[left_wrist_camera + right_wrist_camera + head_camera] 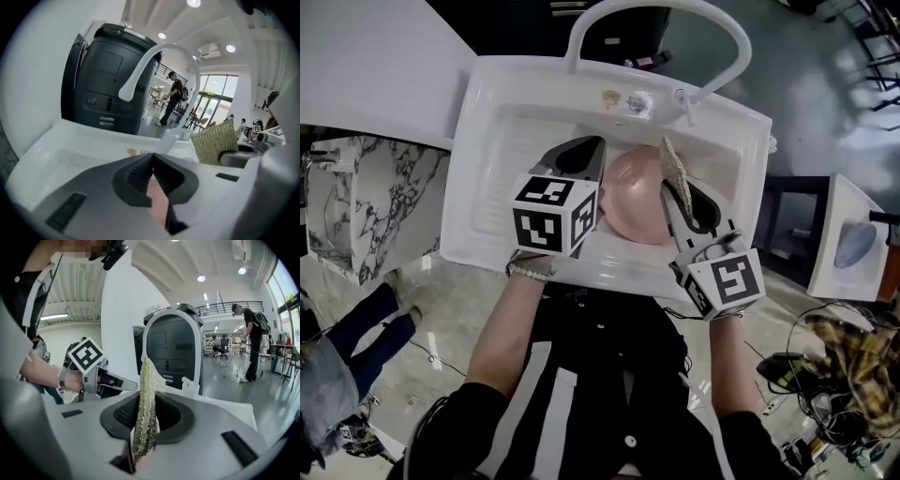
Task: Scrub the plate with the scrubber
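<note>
Scrubber (pixel 149 380) stands clamped in right hand-held gripper (pixel 147 416), angled down over sink (pixel 502 141); left hand-held gripper (pixel 152 161) alongside, jaws together.

Round pink plate (pixel 636 199) lay hollow side up in white sink basin (pixel 502 122), approx. mid-basin. Flat olive-green glittery mesh scrubber (pixel 673 161) stood upright, edge-on, pinched btwn jaws of right gripper (pixel 148 397). Its top half stuck up past jaw tips, over plate's right edge in head view.
</note>
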{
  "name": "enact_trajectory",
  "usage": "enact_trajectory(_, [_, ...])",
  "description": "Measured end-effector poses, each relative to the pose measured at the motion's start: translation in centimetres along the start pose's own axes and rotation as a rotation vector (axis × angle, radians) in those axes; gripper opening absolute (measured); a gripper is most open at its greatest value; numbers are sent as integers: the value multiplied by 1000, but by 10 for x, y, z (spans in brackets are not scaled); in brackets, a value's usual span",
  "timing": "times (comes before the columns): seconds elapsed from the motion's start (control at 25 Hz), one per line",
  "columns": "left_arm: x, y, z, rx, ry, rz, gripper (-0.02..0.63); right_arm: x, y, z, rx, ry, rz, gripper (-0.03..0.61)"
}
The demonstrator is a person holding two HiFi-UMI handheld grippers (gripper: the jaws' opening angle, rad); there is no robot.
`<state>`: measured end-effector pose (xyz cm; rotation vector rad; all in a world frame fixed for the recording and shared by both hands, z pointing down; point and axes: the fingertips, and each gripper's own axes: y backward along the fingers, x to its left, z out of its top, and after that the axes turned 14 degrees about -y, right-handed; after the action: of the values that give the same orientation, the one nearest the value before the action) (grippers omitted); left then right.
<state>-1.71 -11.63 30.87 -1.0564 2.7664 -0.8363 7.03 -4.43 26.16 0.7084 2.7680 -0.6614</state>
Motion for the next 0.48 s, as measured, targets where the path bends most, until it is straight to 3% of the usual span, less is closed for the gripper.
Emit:
enact_trajectory(0.32, [-9, 51, 70, -189, -104, 43, 1, 7, 37, 57, -183, 80, -97, 74])
enact_trajectory(0.48, [-12, 74, 89, -226, -198, 70, 1, 11, 46, 69, -228, 81, -100, 74])
